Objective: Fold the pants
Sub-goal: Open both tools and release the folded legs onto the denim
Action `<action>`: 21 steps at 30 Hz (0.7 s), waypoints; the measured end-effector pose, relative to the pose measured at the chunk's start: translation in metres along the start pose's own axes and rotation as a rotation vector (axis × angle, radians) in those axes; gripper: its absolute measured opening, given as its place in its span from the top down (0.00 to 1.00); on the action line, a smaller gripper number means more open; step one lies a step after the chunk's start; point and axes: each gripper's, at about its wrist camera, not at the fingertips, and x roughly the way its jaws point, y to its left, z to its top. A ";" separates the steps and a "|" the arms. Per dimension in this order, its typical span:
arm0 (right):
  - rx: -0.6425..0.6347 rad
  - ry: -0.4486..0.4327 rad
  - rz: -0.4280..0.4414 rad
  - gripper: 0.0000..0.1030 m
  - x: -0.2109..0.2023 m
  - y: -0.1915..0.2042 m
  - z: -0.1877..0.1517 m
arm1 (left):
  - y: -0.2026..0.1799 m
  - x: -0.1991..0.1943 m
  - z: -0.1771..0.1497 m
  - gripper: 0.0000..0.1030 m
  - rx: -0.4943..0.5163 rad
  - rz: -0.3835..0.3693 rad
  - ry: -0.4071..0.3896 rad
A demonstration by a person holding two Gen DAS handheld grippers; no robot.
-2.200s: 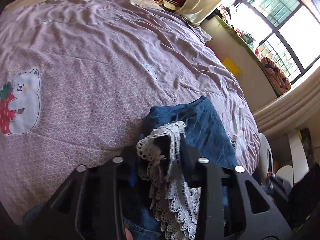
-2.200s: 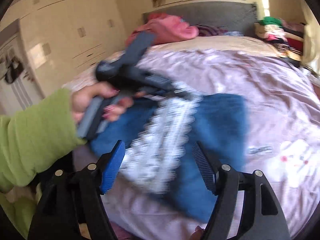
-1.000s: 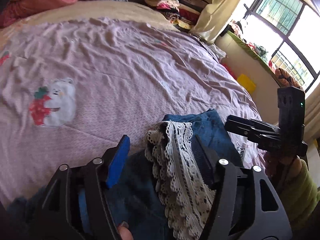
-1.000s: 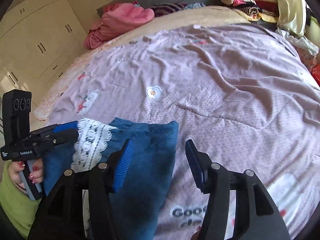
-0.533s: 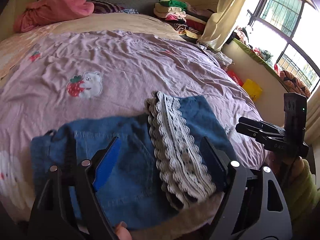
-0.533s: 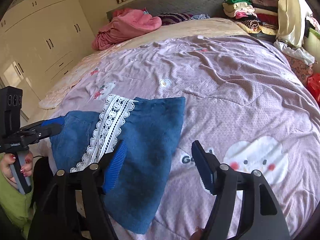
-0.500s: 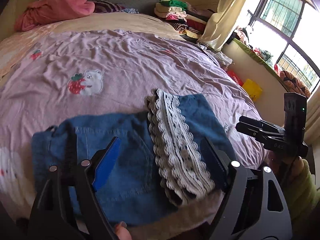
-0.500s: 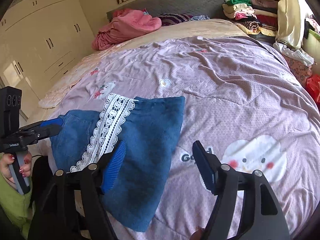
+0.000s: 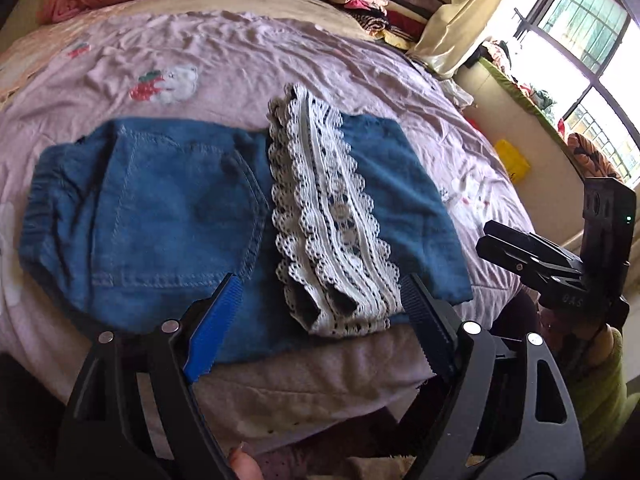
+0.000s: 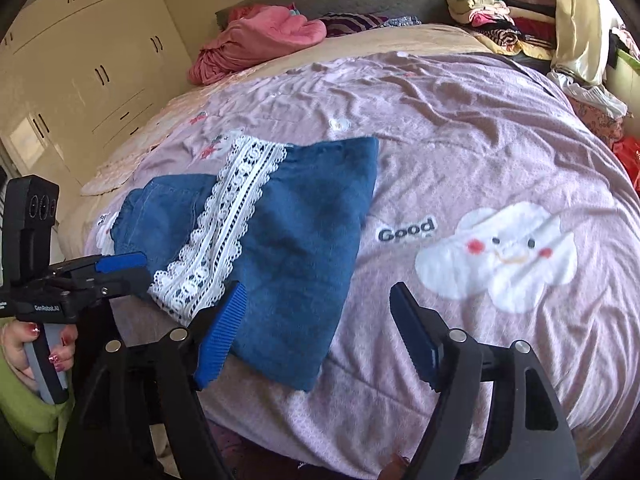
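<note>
On the bed [image 10: 460,152], the pants [image 9: 160,208] are lying folded; we are holding left gripper [image 9: 320,320] and right gripper [image 10: 316,320] spread, gripping nothing.

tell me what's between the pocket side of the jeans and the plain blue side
A white lace band runs across the jeans between the pocket and the plain folded part; the left wrist view shows it best.

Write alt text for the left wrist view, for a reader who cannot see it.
Folded blue denim pants with a white lace hem lie flat on a pink bedspread, near its front edge. The open left gripper frames them, holding nothing; the right gripper shows at the right.
</note>
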 end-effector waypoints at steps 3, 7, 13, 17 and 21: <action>0.002 0.008 0.015 0.29 0.001 0.003 -0.006 | -0.002 0.004 -0.006 0.37 -0.008 0.008 0.021; 0.001 0.025 0.031 0.29 0.006 0.007 -0.011 | 0.000 0.010 -0.010 0.51 -0.025 0.005 0.046; 0.024 0.054 0.043 0.29 0.015 0.003 -0.014 | -0.006 0.020 -0.014 0.70 -0.055 -0.036 0.084; 0.034 0.082 0.063 0.30 0.024 0.001 -0.017 | -0.005 0.025 -0.013 0.90 -0.107 -0.087 0.091; 0.029 0.089 0.073 0.33 0.027 0.004 -0.019 | -0.006 0.018 -0.011 0.92 -0.117 -0.146 0.069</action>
